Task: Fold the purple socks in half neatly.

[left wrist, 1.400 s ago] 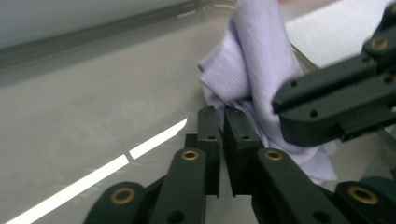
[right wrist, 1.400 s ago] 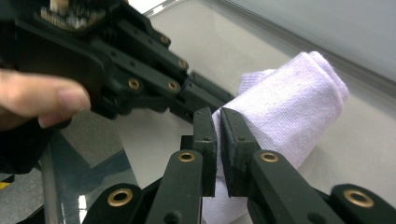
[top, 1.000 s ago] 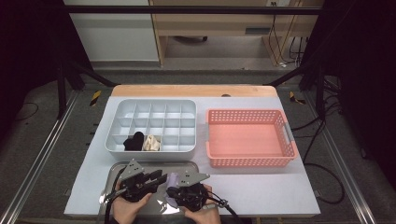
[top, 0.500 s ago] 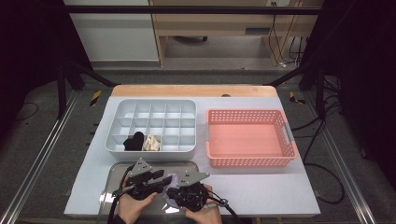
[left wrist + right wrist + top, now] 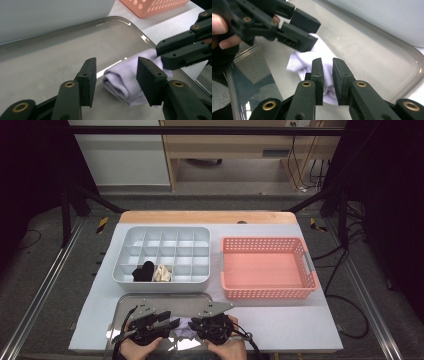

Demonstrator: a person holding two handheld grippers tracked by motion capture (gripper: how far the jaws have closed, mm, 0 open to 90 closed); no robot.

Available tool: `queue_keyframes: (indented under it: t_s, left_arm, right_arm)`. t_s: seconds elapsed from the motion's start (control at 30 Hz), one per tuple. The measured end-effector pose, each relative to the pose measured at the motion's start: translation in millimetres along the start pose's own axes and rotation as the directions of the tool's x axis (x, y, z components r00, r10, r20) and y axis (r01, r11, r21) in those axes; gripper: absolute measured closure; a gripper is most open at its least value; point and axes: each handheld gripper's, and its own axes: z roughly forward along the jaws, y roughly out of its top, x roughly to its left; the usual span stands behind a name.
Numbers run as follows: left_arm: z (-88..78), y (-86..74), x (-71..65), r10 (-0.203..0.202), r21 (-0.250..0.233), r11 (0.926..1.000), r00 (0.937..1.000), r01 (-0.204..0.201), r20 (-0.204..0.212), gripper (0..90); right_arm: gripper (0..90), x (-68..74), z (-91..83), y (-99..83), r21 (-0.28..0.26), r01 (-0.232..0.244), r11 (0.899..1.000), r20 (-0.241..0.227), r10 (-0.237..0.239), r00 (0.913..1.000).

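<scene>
Left gripper point(image 5: 115, 77) has just been opening around the rolled lilac cloth point(image 5: 125, 82) on the metal tray point(image 5: 50, 50) — right gripper point(image 5: 327, 75), nearly closed, pinches its end.

– Where is room on the metal tray point(image 5: 150, 299)?
– Its far half lies bare, short of the grey organizer point(image 5: 161, 254).
– And to the right?
– The pink basket point(image 5: 266, 268) blocks; bare desk point(image 5: 295, 320) lies before it.

Sock point(image 5: 126, 83) partly hidden behind tongs
</scene>
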Motion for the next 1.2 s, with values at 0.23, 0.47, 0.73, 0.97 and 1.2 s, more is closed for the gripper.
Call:
queue_keyframes:
  t_s: [0.23,0.47,0.73,0.97,1.2]
  left_arm:
    - [2.3,-7.2,-9.5,0.011,0.026,0.9996,0.9999,-0.011,-0.01,44.9]
    - [2.4,-7.9,-11.3,0.01,0.026,0.9996,0.9999,-0.01,-0.01,43.0]
    - [-0.9,-5.5,-10.3,-0.032,-0.008,0.9995,0.9995,0.032,0.008,38.9]
    - [1.7,-6.4,-17.1,-0.021,0.005,0.9998,0.9983,0.021,0.053,34.7]
    - [3.3,-14.1,-20.2,-0.032,0.03,0.9991,0.9955,0.03,0.089,33.1]
  right_arm:
    - [80.2,2.2,-11.5,7.5,-0.064,-0.049,0.997,-0.01,0.048,0.9988]
    - [85.1,1.6,-14.4,7.7,-0.059,-0.067,0.996,-0.01,0.066,0.9978]
    - [88.1,3.0,-17.4,-1.0,0.001,-0.049,0.999,-0.025,0.049,0.9985]
    - [88.3,2.3,-17.4,-21.1,0.029,-0.061,0.998,-0.055,0.063,0.9965]
    - [88.4,1.7,-18.0,-24.8,0.037,-0.088,0.995,-0.058,0.09,0.9943]
